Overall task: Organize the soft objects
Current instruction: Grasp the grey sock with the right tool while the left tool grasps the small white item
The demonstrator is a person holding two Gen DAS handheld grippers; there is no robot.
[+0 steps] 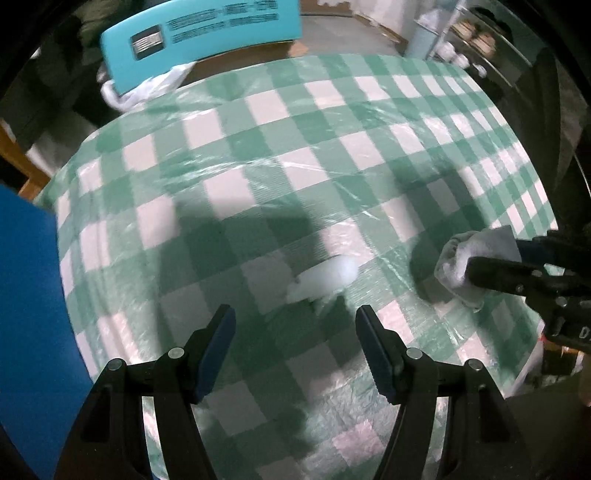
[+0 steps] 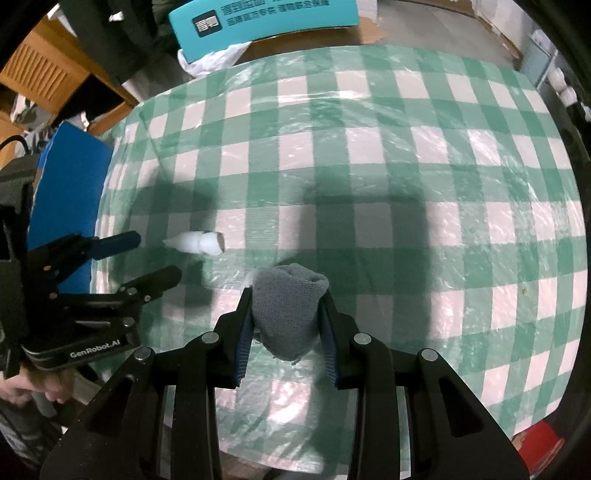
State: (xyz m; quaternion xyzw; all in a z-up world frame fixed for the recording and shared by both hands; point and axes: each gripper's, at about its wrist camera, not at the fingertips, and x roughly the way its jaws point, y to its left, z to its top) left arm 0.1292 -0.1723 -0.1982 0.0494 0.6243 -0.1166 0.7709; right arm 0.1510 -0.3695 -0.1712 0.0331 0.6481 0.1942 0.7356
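The right gripper (image 2: 286, 325) is clenched on a rolled grey knitted sock (image 2: 288, 310), its 2 blue-padded fingers (image 2: 242, 347) pressing the bundle from both sides. The sock's lower end hangs out below the pads, and whether it clears the surface cannot be told. From the left wrist view the same sock (image 1: 461, 258) looks pale, and much of it is hidden behind the right gripper's (image 1: 491, 258) black fingers at the frame's right edge.

The left gripper (image 1: 295, 325) is released, jaws wide apart with nothing between them, above the surface covered in green-and-white checked plastic cloth (image 1: 258, 147). Just beyond its tips lies a small white rolled soft object (image 1: 327, 278), blurred here; the right wrist view shows this object (image 2: 195, 242) beside the left gripper (image 2: 155, 254), apart from it.

A blue panel (image 1: 29, 314) is cut off at the left. A teal printed box (image 2: 266, 22) sits past the far edge, its text unreadable.
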